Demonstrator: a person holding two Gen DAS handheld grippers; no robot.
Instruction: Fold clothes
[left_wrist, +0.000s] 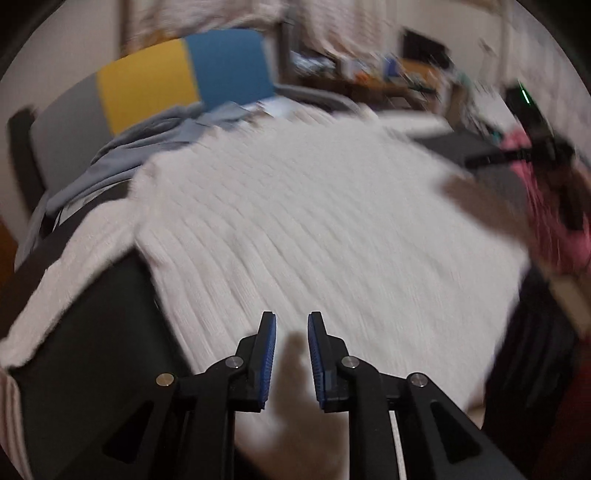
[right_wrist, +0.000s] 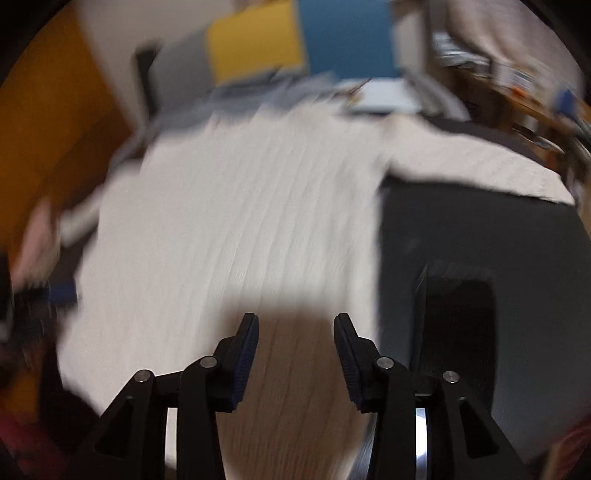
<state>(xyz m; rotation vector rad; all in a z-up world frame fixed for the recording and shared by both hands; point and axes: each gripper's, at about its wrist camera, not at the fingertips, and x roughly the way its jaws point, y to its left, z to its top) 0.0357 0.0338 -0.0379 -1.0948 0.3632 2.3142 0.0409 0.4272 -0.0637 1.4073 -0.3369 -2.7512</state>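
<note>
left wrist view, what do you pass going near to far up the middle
left gripper → white ribbed sweater → crumpled grey-blue garment → yellow and blue panels

The right gripper (right_wrist: 296, 325) hangs above a white ribbed sweater (right_wrist: 236, 229), jaws apart with nothing between them. To its right lies a dark table surface (right_wrist: 480, 236); everything is motion-blurred.

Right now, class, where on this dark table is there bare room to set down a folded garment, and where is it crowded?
Bare dark table lies right of the white ribbed knit sweater, below its outstretched sleeve. A smaller bare wedge sits under the other sleeve. The far edge is crowded with crumpled grey-blue clothes.
</note>
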